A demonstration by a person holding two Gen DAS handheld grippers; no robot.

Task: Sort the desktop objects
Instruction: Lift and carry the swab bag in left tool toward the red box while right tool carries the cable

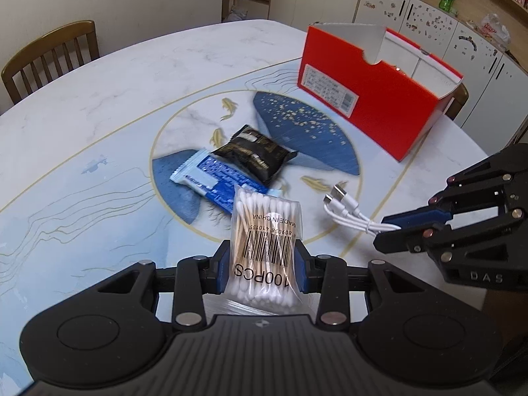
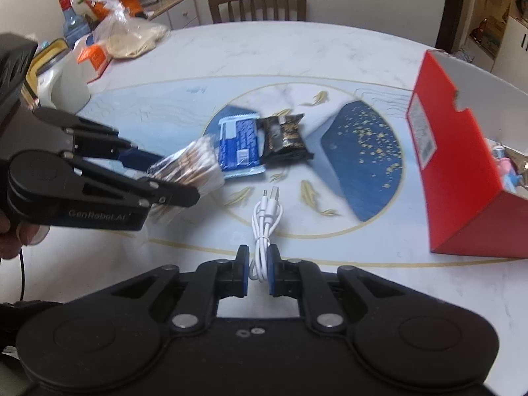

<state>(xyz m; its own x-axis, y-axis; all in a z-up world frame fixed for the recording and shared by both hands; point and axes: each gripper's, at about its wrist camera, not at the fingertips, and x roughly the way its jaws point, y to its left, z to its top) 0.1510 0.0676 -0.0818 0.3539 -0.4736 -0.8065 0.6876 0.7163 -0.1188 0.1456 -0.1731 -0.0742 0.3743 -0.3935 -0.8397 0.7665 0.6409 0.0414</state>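
A clear bag of cotton swabs [image 1: 264, 224] marked 100PCS is held off the table, my left gripper [image 1: 263, 257] shut on its lower half. In the right wrist view that bag [image 2: 198, 161] sticks out of the left gripper [image 2: 178, 178]. A coiled white cable [image 2: 265, 217] lies on the table, and my right gripper [image 2: 258, 254] is shut on its looped end. The left wrist view shows the right gripper [image 1: 382, 231] pinching the cable [image 1: 346, 211]. A blue snack wrapper [image 1: 211, 181] and a black packet [image 1: 255, 155] lie together mid-table.
An open red cardboard box [image 1: 369, 105] stands at the table's far right, with small items inside [image 2: 505, 165]. Plastic bags, a bottle and a white jug [image 2: 66, 79] crowd the table's far left corner. A wooden chair [image 2: 257, 3] is at the far edge.
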